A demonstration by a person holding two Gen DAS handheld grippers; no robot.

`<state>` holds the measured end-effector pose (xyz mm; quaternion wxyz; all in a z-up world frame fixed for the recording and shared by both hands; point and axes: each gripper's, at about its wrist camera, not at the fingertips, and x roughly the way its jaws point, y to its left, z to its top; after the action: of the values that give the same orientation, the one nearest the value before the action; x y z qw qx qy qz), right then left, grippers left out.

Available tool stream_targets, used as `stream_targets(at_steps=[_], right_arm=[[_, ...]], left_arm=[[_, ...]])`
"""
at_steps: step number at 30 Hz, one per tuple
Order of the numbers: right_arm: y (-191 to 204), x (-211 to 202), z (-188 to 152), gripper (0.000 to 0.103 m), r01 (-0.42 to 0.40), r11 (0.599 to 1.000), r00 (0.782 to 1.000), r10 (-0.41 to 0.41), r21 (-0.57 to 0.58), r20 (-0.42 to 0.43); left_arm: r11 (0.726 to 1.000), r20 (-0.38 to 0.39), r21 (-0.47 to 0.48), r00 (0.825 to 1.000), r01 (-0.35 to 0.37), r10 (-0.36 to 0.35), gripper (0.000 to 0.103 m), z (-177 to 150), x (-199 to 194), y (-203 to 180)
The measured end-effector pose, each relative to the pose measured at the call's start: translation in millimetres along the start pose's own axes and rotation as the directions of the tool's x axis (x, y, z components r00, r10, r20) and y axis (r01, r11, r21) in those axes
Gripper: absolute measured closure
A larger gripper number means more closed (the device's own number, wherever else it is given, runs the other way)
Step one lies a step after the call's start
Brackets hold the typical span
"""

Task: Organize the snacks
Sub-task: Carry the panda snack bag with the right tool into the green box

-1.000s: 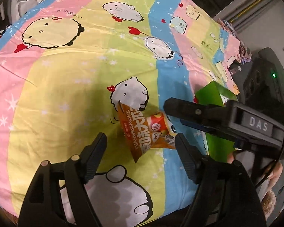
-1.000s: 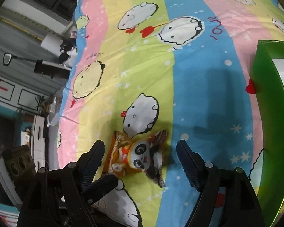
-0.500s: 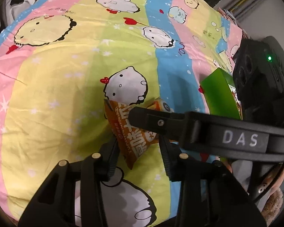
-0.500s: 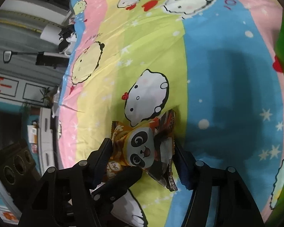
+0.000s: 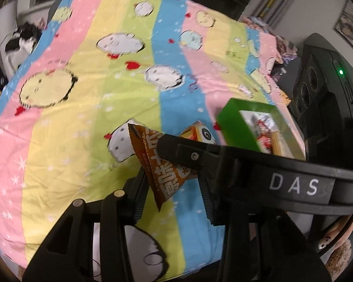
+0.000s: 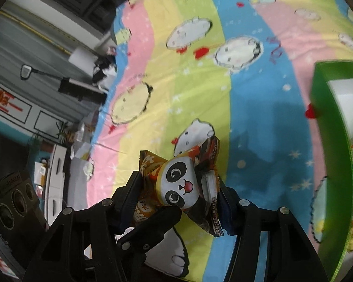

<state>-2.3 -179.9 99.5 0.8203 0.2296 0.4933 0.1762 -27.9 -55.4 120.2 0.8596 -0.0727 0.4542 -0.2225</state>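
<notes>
An orange snack packet (image 5: pixel 163 171) with a panda face printed on it is being pinched from both sides at once and is being held clear of the striped cartoon bedsheet (image 5: pixel 87 108). In the left wrist view the left gripper (image 5: pixel 174 192) is being pressed together on the packet's lower pointed corner, with its ribbed finger pads (image 5: pixel 140 197) bearing against the foil on either side; the right gripper (image 5: pixel 176 148) is being seen reaching across from the right, its black finger lying over the upper half of the packet (the lettering "DAS" is being shown on its body). In the right wrist view the same snack packet (image 6: pixel 178 183) is being gripped between the right gripper (image 6: pixel 178 197) fingers, the panda face turned toward the camera and the dark crimped edge being squeezed against the right finger; a finger of the left gripper (image 6: pixel 153 223) is being seen coming in from the near left, just under the packet. A green box (image 5: pixel 237 124) is being shown to the right of the packet, near it but apart from it, resting on the sheet; its open top is being shown holding other wrapped snacks (image 5: pixel 268 136), though these are blurred. In the right wrist view the green box (image 6: pixel 329 141) is filling the right edge, with its green wall facing the packet.
</notes>
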Motion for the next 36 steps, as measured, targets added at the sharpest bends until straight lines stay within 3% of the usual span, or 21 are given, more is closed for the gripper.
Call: stream_targets(at_steps=[9,18,29,36], right_arm=[[-7.2,-62.0,-6.6,0.043,0.034,0.999,0.985,-0.035,0.008,0.169],[-44.6,-119.9,-14.3,0.043,0.091,0.993,0.943,-0.112,0.080,0.312],[-116.3,-156.0,-20.9,0.043,0.122,0.962,0.907,-0.208,0.245,0.367],[-153.5,-159.2,-23.6,0.043,0.128,0.936,0.905,-0.246,0.329,0.348]], left_arm=[[0.990,0.058,0.130,0.997,0.052,-0.060,0.063,7.3,-13.6,-55.5],[0.959,0.044,0.247,0.987,0.138,-0.153,0.061,14.3,2.8,-116.3],[0.908,-0.067,0.344,0.971,0.239,-0.230,0.061,15.1,51.4,-180.0],[0.893,-0.144,0.351,0.959,0.280,-0.244,0.061,12.5,82.3,-198.9]])
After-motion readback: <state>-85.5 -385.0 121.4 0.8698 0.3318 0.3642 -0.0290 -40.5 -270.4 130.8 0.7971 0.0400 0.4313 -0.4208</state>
